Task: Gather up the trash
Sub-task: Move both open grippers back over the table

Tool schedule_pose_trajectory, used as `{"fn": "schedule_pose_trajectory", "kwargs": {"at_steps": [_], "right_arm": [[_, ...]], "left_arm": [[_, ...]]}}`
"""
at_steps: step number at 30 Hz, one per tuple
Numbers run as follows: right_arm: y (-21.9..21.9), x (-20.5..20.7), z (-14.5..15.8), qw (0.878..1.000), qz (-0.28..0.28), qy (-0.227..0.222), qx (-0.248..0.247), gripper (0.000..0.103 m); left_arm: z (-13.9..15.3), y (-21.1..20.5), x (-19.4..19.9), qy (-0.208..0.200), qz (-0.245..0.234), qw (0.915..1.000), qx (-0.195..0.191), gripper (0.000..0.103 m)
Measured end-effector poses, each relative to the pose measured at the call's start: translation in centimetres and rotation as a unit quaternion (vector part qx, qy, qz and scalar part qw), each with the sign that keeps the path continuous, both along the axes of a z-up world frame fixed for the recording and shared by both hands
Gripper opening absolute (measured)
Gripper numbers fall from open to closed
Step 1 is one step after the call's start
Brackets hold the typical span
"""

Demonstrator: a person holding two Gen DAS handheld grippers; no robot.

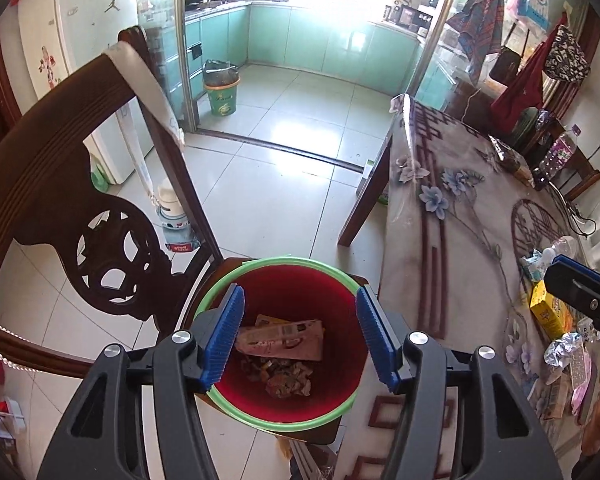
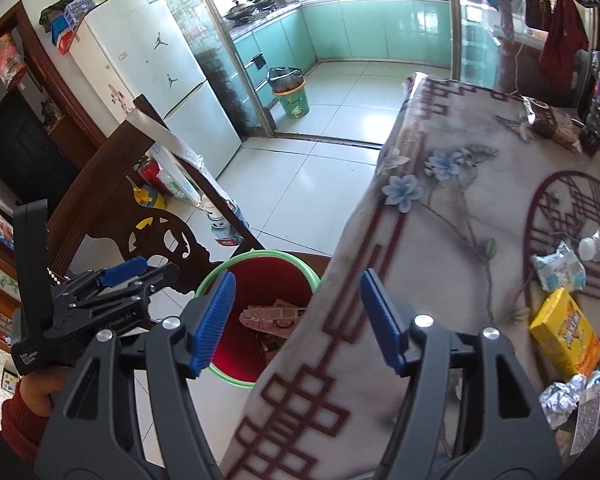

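Over the bin (image 1: 284, 344), both grippers hang open and empty.
At nine o'clock the left gripper (image 1: 300, 336) gapes wide above the dropped packet (image 1: 282, 338); the right gripper (image 2: 298, 320) straddles the table (image 2: 452, 208) edge, and at three o'clock the yellow box (image 2: 566, 332) and foil (image 2: 562, 402) remain, so a careless reach could knock them off.

Blue-padded right gripper (image 2: 298, 316) open and empty above the edge of a floral-clothed table (image 2: 460, 216); below, a green-rimmed red plastic bin (image 2: 256, 270) holding wrappers; yellow cardboard box (image 2: 566, 334) and crumpled silver foil (image 2: 560, 400) lying on the cloth; black left gripper (image 2: 140, 276) beside the bin.
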State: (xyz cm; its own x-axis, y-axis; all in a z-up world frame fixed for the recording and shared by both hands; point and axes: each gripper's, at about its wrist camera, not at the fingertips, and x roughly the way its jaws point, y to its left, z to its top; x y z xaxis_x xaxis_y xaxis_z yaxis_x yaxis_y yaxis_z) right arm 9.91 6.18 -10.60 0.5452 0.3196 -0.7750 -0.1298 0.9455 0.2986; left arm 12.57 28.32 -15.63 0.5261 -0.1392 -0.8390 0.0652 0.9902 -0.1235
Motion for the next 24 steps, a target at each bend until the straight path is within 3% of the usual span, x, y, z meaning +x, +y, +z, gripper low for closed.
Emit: {"fn": "schedule_pose_trajectory", "kwargs": {"at_steps": [8, 14, 16, 18, 24], "right_arm": [[-3.9, -4.1, -1.3, 0.999, -0.034, 0.012, -0.003, 0.063], [-8.5, -7.7, -2.5, 0.997, -0.069, 0.029, 0.004, 0.063], [-10.9, -9.0, -2.8, 0.996, -0.084, 0.03, 0.0, 0.063], [-13.3, -10.1, -3.2, 0.995, -0.096, 0.033, -0.005, 0.063], [-23.2, -13.2, -4.8, 0.989, -0.124, 0.065, -0.048, 0.063]], "left_arm": [[2.3, -4.0, -2.0, -0.022, -0.036, 0.9991, 0.011, 0.056], [2.2, -9.5, -3.9, -0.017, -0.079, 0.9966, 0.017, 0.056], [2.0, -11.7, -4.5, -0.013, -0.091, 0.9956, 0.018, 0.057], [1.9, -14.6, -5.3, -0.014, -0.104, 0.9943, 0.019, 0.067], [1.7, -22.7, -8.0, -0.004, -0.142, 0.9899, 0.006, 0.071]]}}
